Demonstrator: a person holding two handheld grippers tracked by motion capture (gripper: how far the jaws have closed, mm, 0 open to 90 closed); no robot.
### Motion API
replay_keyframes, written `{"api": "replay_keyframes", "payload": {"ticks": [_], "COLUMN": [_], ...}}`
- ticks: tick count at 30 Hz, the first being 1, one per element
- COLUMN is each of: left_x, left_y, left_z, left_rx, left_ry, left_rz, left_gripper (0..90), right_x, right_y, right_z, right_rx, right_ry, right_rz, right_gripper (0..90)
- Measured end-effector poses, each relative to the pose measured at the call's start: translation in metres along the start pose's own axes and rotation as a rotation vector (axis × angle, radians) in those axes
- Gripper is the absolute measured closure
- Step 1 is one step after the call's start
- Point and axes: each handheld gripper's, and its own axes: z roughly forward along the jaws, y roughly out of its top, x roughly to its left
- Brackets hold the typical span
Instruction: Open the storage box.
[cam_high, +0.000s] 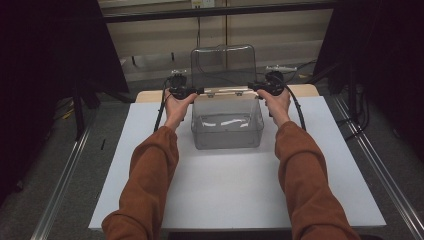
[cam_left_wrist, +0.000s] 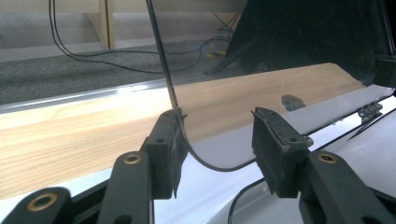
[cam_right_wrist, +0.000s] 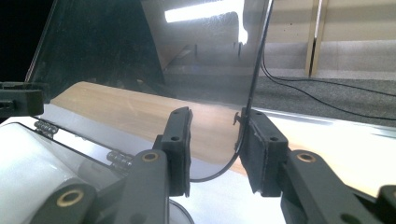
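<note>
Clear plastic storage box with hinged transparent lid raised upright, standing at the far middle of a white worktop. Left tongs at the lid's left edge, right tongs at its right edge, each level with the hinge line and pointing inward across the box. Long axis of the lid running left to right between the two hands, so neither hand nearer than the other.

Seen from the left gripper view: left tongs spread, the lid's rounded lower corner between the pads, its edge resting against the one pad and well clear of the other. Seen from the right gripper view: right tongs likewise spread, lid edge touching one pad, a plain gap to the other. No pinch on either side.

Judged from this: lid standing free on its hinges, released or nearly so. Coming move turning on that upright panel between both pairs of pads; any withdrawal needing to go outward, left hand to the left and right hand to the right, so as not to drag the lid over.

Bare wooden strip beyond the worktop's far edge.
</note>
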Motion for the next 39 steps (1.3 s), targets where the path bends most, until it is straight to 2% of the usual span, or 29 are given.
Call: {"api": "replay_keyframes", "payload": {"ticks": [3, 5, 10, 28, 39], "left_x": [-0.002, -0.001, 0.000, 0.001, 0.004], "left_y": [0.002, 0.001, -0.001, 0.000, -0.001], "left_z": [0.000, 0.001, 0.004, 0.006, 0.008], "left_rx": [0.013, 0.012, 0.012, 0.027, 0.036], "left_ry": [0.010, 0.005, -0.001, 0.008, 0.001], "left_rz": [0.016, 0.010, -0.021, -0.037, -0.075], "left_gripper": [51.6, 51.5, 47.6, 44.2, 43.5], "right_x": [-0.001, 0.000, 0.000, -0.003, 0.000], "right_y": [0.000, 0.000, 0.000, -0.002, -0.003], "right_z": [0.000, 0.001, 0.004, 0.009, 0.012], "right_rx": [0.006, 0.008, 0.034, 0.047, 0.063], "right_ry": [0.001, 0.005, -0.002, 0.008, -0.016], "right_rz": [0.004, -0.010, 0.014, 0.068, 0.078], "right_gripper": [63.3, 61.4, 57.8, 55.2, 50.2]}}
